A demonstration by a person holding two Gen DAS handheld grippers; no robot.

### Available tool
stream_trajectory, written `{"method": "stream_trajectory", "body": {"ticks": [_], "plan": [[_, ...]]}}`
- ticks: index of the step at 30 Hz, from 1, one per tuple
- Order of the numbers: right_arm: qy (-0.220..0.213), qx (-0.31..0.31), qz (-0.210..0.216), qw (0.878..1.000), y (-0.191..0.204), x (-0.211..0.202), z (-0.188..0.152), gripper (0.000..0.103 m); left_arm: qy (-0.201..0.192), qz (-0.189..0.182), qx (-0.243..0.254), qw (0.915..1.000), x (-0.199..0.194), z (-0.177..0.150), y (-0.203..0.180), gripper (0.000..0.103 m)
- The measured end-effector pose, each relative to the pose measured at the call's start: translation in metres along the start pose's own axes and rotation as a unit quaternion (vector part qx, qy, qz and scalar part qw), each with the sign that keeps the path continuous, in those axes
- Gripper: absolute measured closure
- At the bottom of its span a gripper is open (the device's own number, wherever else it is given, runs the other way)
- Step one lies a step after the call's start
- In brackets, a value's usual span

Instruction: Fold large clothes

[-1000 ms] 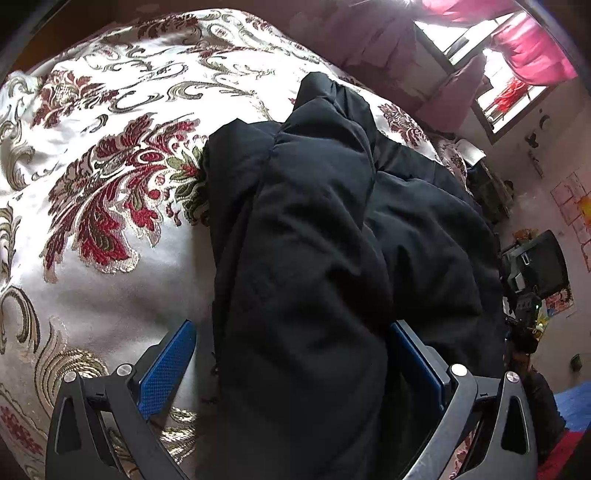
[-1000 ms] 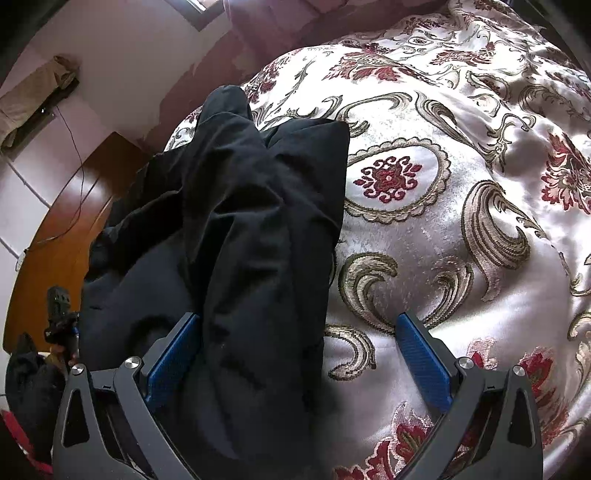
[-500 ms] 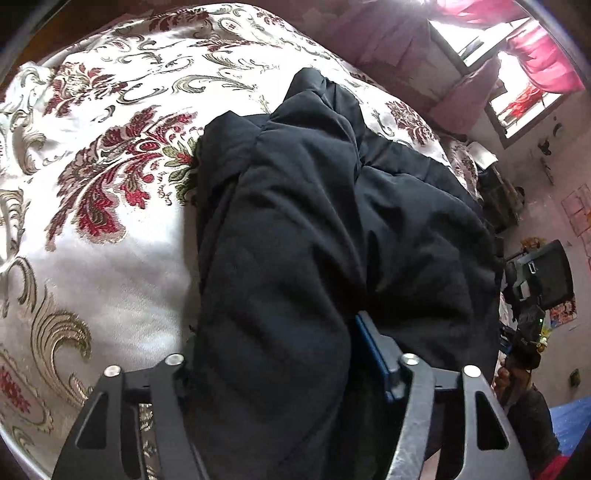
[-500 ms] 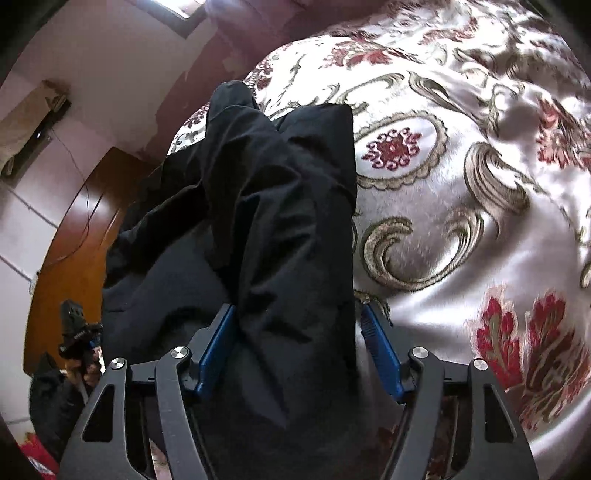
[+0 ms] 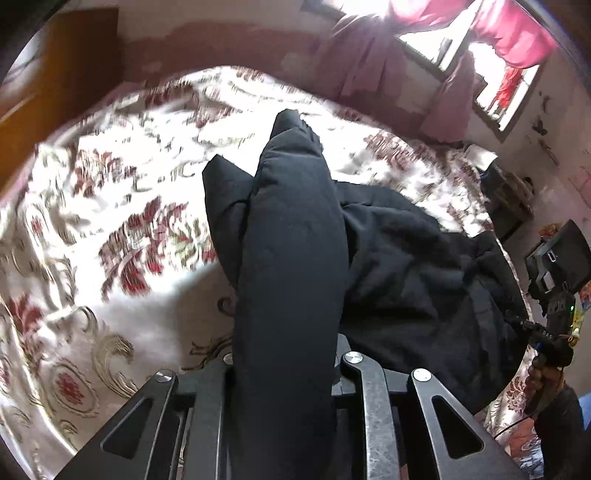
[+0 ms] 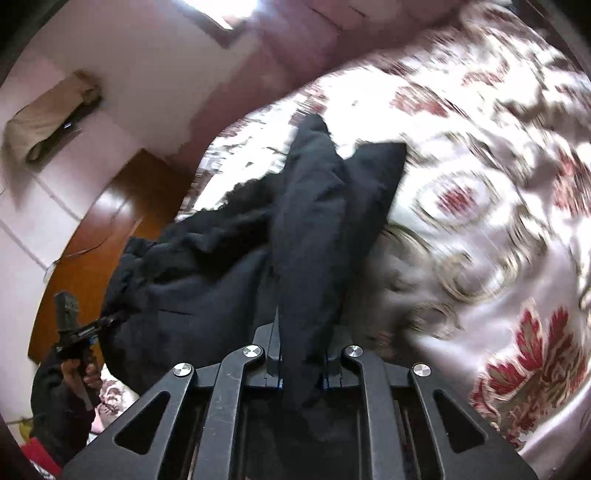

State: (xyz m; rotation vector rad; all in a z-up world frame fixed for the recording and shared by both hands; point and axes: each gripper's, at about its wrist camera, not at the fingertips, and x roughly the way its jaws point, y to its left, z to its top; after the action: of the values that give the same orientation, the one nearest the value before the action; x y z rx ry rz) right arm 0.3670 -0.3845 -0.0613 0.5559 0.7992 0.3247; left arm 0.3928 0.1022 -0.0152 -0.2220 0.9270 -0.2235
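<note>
Lifted since prev: puffy black jacket, prob padded; both grippers closing, pinching it.

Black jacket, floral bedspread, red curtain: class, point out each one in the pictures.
black jacket [image 5: 291, 258]: left wrist view, on the padded fold running up the middle.
floral bedspread [image 6: 480, 236]: right wrist view, on bare patterned cloth.
red curtain [image 5: 517, 33]: left wrist view, on the drape across the window.

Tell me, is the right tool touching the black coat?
Touching. The right wrist view shows the right tool closing on a fold of the black coat, fabric pinched between its blue pads.
</note>
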Motion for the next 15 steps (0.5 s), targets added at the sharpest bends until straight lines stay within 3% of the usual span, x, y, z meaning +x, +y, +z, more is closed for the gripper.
{"method": "stream_trajectory", "body": {"ticks": [4, 8, 15], "plan": [[-0.021, -0.042, 0.029, 0.998, 0.044, -0.020, 0.011, 0.091, -0.032, 0.023, 0.027, 0.9988, -0.038, 0.007, -0.009, 0.085], [-0.033, -0.077, 0.049, 0.995, 0.086, -0.035, 0.018, 0.092, -0.060, 0.036, 0.023, 0.9973, -0.079, 0.003, 0.002, 0.085], [-0.027, -0.097, 0.065, 0.993, 0.111, -0.041, -0.003, 0.092, -0.083, 0.049, 0.016, 0.9952, -0.121, -0.023, 0.022, 0.085]]}}
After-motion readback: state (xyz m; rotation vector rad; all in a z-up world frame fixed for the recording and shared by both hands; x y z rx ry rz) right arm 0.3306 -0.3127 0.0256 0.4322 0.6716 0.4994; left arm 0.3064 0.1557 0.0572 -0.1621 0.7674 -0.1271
